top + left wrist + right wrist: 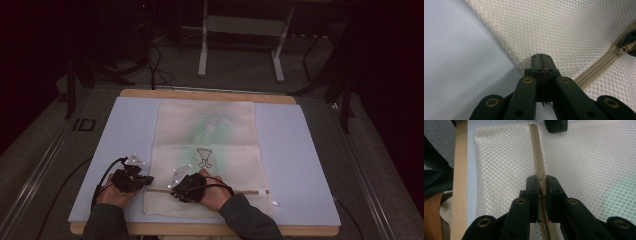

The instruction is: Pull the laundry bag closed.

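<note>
The mesh bag (205, 150) lies flat on the counter (300, 165), its zipper (250, 192) running crosswise along the near end. The left tool (145, 181) pinches the bag's edge at the zipper's left end. Just right of it, the right tool (540, 185) is clamped on the zipper pull (540, 176), so the free run of zipper lies to its right.

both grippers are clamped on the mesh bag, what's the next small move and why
Probably slide the right gripper along the zipper. Its jaws are shut on the zipper pull, while the left gripper pins the mesh bag at its edge, bracing it.
</note>
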